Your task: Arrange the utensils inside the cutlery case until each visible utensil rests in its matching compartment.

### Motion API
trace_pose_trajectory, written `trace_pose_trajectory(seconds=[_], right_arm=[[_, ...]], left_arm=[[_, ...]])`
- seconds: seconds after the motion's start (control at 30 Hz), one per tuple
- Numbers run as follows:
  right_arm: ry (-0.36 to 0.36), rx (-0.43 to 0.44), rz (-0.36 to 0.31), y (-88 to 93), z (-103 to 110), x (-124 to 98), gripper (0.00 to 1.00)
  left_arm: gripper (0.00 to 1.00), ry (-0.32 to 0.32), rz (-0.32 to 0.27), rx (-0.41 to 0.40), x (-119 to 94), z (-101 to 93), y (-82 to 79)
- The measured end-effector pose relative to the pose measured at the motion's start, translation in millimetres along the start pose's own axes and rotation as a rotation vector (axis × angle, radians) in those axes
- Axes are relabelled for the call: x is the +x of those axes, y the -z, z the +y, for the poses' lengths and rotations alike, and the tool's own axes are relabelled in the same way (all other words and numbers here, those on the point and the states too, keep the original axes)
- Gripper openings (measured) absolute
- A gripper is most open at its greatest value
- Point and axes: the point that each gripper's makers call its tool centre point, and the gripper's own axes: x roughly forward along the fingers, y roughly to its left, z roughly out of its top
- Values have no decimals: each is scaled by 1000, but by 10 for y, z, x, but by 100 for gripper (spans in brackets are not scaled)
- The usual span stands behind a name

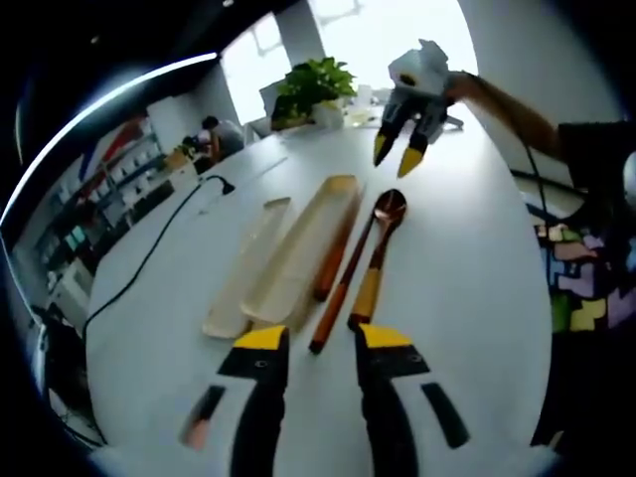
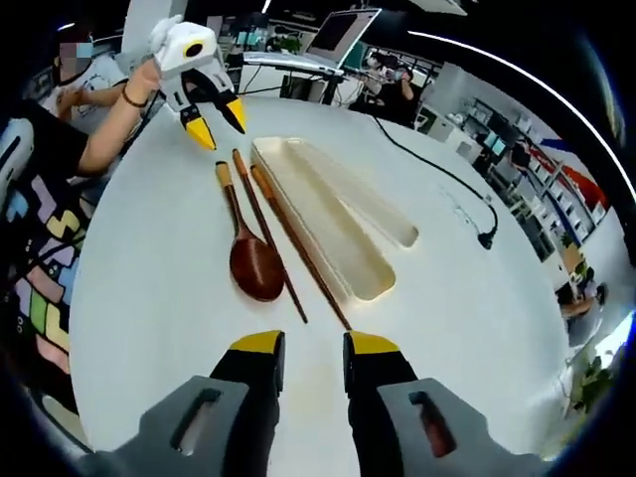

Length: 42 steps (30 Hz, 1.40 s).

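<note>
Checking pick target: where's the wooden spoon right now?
On the white table, outside the cutlery case. In the right gripper view the spoon lies left of the chopsticks, which separate it from the case.

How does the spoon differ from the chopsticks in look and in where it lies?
The spoon ends in a broad round bowl; the chopsticks are thin straight sticks that taper to points. The spoon is shorter; the chopsticks reach further. The spoon lies farther from the case; the chopsticks lie between them, one along the case's edge. Both are dark reddish-brown with lighter handle ends, and both rest on the table, outside the case.
</note>
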Motion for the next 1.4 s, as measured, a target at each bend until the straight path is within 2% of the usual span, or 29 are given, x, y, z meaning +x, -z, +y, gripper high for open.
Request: trace_pose_trajectory(seconds=[0.17,0.33,0.43,0.53,0.9,1.27,1.4], right_arm=[[-58,-39,61,-33,29,66,16],[-74,-66,77,-70,-11,145,16],[-104,-52,95,-69,-28,204,14],[-123,-92,107,-91,-14,224,14],[-197,-102,165,-123,19,354,12],[-261,-121,234,-117,63,368,9],[-276,-85,269,-106,68,371,7]], left_arm=[[28,-1,6,-11,19,16,26],[28,10,3,-12,31,1,24],[28,10,5,-15,49,6,27],[28,15,11,-11,72,-2,42],[28,24,28,-23,165,30,82],[27,28,44,-45,219,57,129],[21,35,37,-52,245,12,115]])
